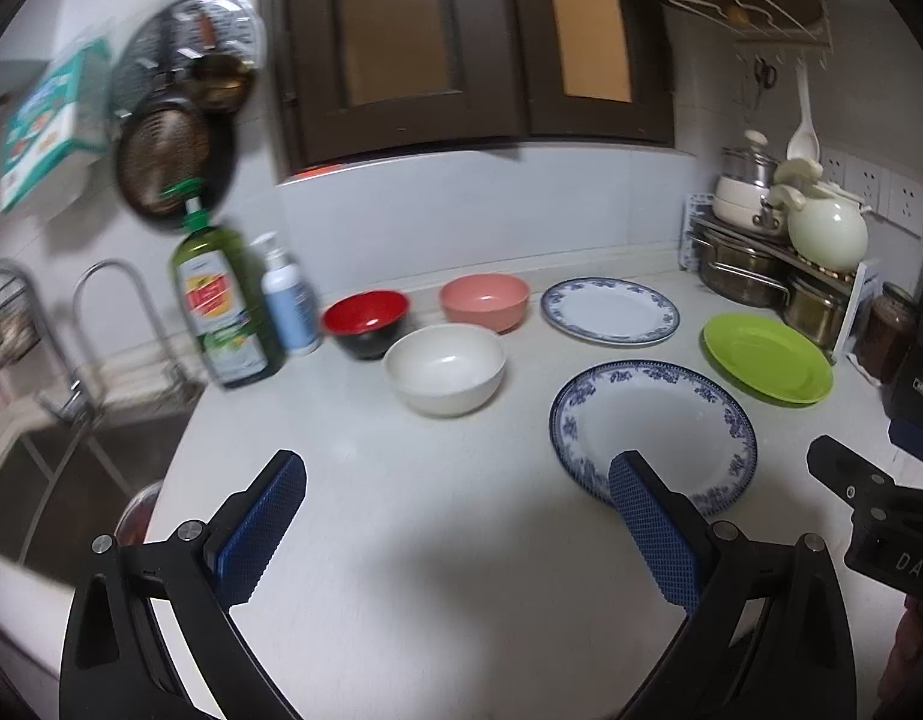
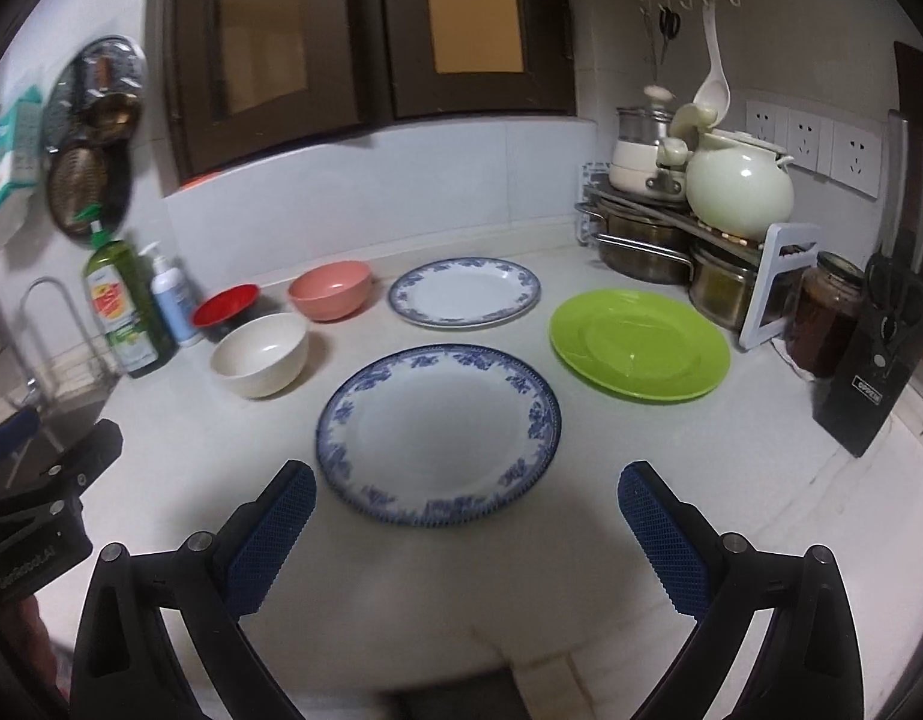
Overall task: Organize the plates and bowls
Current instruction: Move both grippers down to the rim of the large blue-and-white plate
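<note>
Right wrist view: my right tongs (image 2: 464,516) hang released, the near blue-patterned white ceramic plate (image 2: 438,433) flat on the white tabletop (image 2: 671,468) at twelve o'clock; left tongs (image 1: 455,516), released too, have it at two.

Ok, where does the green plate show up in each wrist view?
Left wrist: the green plate sits at the right, behind and right of the near blue-patterned plate.
Right wrist: the green plate lies right of centre, ahead of the right gripper.
Shared landmark: the cream teapot on the rack behind it.
</note>
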Motion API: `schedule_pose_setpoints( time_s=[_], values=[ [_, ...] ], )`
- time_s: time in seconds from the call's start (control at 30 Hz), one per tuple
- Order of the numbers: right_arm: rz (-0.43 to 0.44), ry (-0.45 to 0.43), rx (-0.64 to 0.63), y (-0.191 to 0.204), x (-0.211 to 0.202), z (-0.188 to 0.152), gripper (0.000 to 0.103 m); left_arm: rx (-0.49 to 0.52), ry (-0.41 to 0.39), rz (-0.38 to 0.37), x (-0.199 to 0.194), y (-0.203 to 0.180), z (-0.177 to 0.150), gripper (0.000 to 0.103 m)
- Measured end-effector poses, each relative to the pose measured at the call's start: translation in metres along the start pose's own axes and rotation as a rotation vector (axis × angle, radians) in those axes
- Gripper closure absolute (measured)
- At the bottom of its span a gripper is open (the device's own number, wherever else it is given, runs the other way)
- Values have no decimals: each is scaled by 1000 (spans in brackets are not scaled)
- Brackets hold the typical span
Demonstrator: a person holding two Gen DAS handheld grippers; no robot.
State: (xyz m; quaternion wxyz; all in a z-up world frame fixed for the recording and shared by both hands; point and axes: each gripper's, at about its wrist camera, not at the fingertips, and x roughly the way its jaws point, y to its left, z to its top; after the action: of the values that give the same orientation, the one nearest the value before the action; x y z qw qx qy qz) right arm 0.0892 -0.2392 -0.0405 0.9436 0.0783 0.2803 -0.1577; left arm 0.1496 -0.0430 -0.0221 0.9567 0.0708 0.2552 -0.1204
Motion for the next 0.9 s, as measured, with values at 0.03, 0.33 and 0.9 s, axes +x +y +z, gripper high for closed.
schedule_pose_setpoints(
  time_s=[0.03,0.33,0.9],
  values=[
    [-21,9,13,0,8,3,1,24,22,-16,13,0,3,0],
    [-101,83,35,-8,64,20,1,91,151,-94,93,-13,13,3],
    [-39,292,36,-51,174,20,14,74,377,-122,197,-63,-3,18]
  ],
)
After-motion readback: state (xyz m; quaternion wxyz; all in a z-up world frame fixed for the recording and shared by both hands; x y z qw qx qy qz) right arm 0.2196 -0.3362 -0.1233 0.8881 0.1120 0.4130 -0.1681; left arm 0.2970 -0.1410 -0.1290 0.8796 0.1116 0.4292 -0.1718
